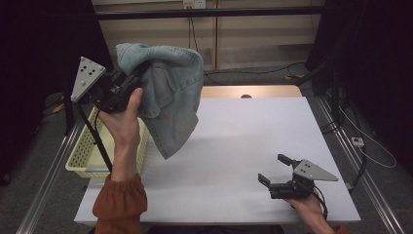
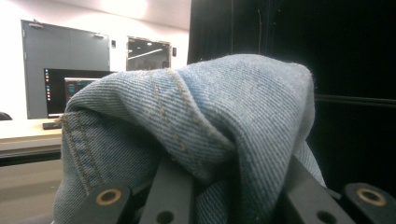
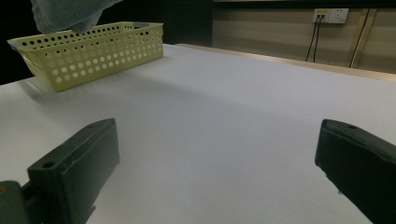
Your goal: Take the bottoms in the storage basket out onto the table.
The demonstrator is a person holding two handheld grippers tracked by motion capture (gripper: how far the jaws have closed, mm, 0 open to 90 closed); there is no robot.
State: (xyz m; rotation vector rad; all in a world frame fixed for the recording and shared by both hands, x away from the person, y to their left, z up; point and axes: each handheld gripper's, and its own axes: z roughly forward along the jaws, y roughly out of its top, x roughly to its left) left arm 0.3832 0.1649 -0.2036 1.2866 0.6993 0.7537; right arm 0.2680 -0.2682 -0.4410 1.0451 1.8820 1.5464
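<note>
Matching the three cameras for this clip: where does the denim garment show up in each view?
High view: the denim garment hangs upper left, held up by the left claw beside the yellow basket.
Left gripper view: it fills the centre, draped over the jaws.
Right gripper view: its lower edge shows at top left, above the basket.
Shared landmark: the basket.

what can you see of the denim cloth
The denim cloth is light blue, faded, with tan double-stitched seams, and looks soft and crumpled. It is lifted in the air, bunched over the left gripper, whose jaws are shut on a fold of it. The rest hangs down in a loose point above the table's left side, beside the yellow basket. The person's thumb rests against it. What garment it is cannot be told.
</note>
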